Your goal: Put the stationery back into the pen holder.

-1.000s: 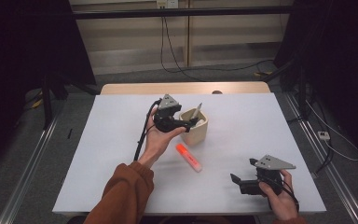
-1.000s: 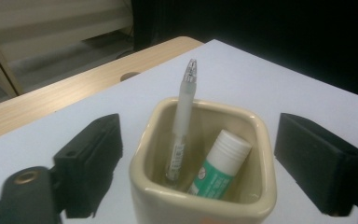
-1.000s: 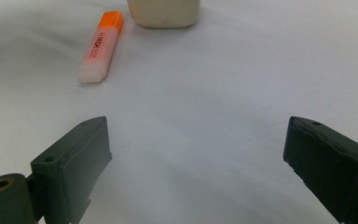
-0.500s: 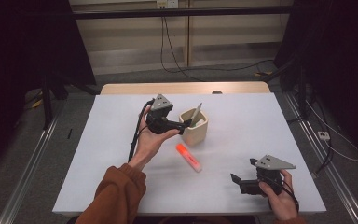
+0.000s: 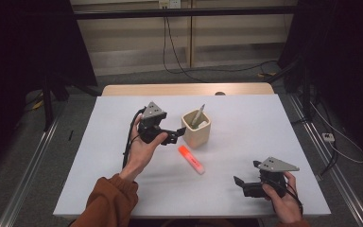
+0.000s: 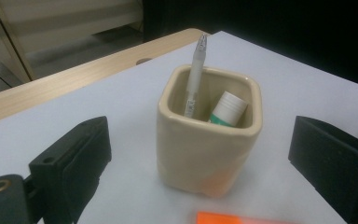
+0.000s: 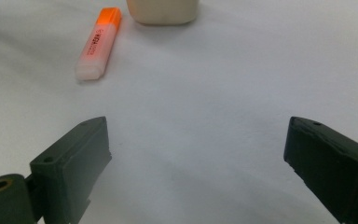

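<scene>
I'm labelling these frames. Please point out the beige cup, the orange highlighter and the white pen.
Beige square ceramic cup (image 6: 205, 154), left gripper view, front wall.
Orange plastic highlighter (image 7: 98, 44), right gripper view, barrel middle.
White slim pen (image 6: 195, 79), left gripper view, barrel above the rim.

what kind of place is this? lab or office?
Likely a lab recording bay, not an office. A white-covered table stands on metal floor rails, with dark curtains at both sides and loose cables behind. On it sit a cup and a highlighter.

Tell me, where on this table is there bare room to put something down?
The far right of the table, beyond the cup, is bare, as is the near left corner. It is crowded mid-table, where the left gripper, cup and orange highlighter sit close together.
</scene>
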`<action>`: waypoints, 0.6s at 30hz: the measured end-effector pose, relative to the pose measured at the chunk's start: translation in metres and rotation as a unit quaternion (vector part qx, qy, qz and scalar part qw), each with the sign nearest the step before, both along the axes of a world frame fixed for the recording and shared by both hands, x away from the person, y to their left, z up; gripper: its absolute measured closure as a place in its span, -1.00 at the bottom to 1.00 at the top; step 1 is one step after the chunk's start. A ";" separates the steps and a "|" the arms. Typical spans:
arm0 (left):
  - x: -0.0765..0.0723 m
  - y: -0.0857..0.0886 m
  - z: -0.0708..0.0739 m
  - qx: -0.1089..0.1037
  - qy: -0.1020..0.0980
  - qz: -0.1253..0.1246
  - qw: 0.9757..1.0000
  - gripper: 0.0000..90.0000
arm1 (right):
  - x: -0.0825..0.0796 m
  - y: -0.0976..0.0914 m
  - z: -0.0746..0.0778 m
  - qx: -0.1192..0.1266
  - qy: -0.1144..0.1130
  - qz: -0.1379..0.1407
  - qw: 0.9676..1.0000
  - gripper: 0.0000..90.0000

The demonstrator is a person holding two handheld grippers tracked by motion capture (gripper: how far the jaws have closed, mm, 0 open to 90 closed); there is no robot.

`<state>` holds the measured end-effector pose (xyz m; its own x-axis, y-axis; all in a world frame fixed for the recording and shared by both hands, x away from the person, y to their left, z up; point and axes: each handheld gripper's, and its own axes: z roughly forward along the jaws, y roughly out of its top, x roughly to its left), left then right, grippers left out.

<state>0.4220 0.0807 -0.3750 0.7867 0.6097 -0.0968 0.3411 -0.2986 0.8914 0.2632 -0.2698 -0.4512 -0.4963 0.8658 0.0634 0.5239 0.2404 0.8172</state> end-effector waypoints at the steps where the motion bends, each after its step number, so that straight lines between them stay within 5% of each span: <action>1: -0.002 0.002 -0.001 0.001 0.000 0.000 1.000 -0.87 | 0.000 0.000 0.000 0.000 0.000 0.000 1.000 -0.86; 6: -0.011 0.012 -0.005 -0.005 0.005 -0.004 1.000 -0.88 | 0.000 0.000 0.000 0.000 0.001 0.000 1.000 -0.86; 18: -0.031 0.032 -0.016 0.015 0.023 -0.002 1.000 -0.87 | 0.000 0.002 0.000 0.002 0.006 0.009 1.000 -0.87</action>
